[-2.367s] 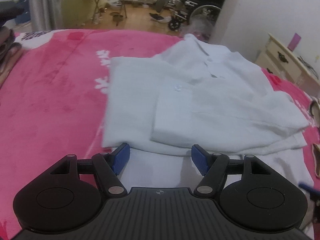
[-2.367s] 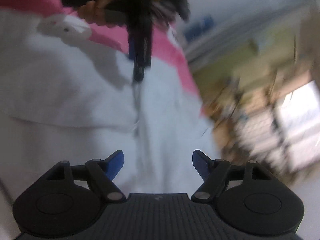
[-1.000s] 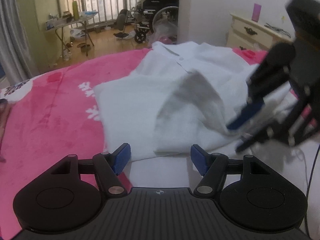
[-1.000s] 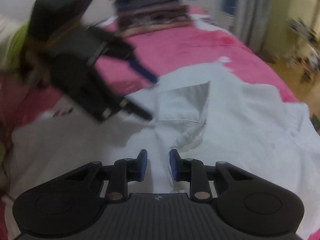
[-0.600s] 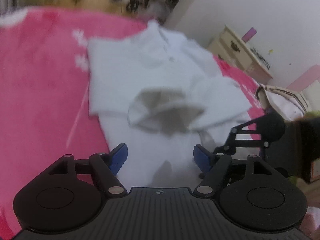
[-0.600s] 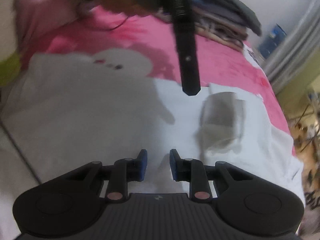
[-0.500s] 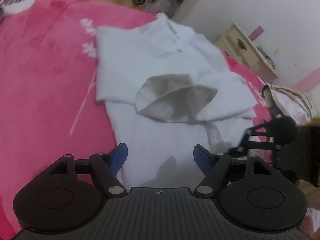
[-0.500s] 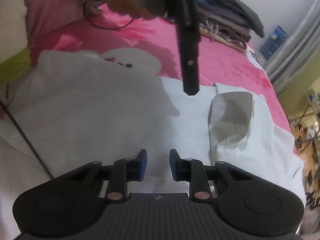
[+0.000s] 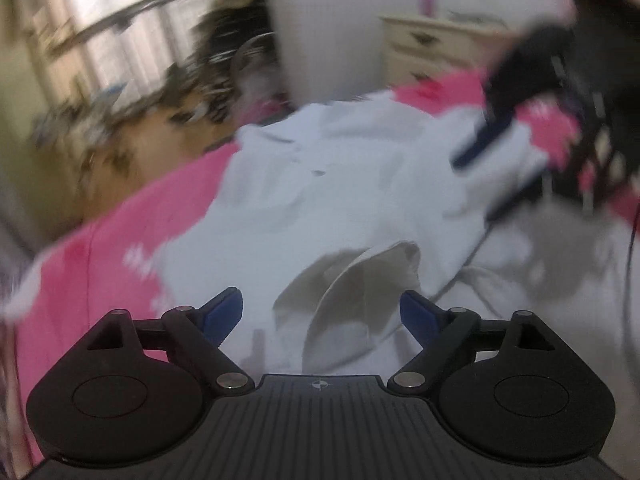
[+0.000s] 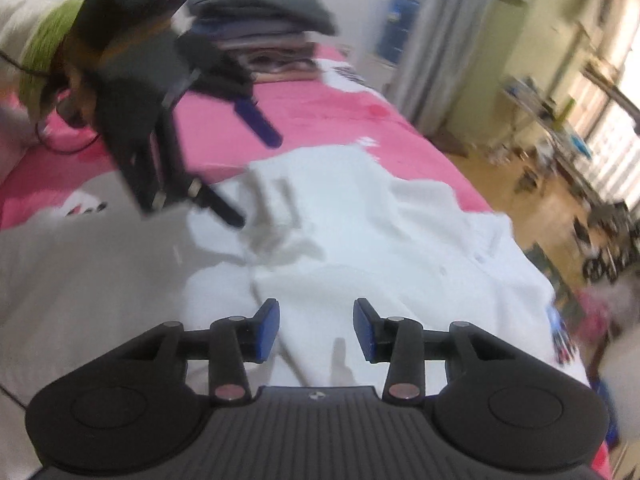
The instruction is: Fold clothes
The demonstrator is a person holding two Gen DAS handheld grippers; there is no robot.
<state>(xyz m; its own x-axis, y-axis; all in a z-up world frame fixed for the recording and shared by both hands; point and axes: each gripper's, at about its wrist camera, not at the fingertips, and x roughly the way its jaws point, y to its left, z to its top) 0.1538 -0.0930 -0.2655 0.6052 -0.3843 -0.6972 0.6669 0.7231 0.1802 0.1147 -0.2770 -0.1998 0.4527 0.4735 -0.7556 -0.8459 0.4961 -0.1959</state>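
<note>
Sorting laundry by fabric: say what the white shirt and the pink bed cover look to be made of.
White shirt: thin woven cloth, probably cotton or a blend; matte, with soft creases and a buttoned placket. Pink bed cover: looks like plush fleece, soft, matte and printed; motion blur leaves that uncertain.

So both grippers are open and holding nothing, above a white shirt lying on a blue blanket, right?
Only the blanket's colour is off: it is pink, as the right wrist view shows. The left gripper and right gripper are indeed open and holding nothing, above the white shirt.
</note>
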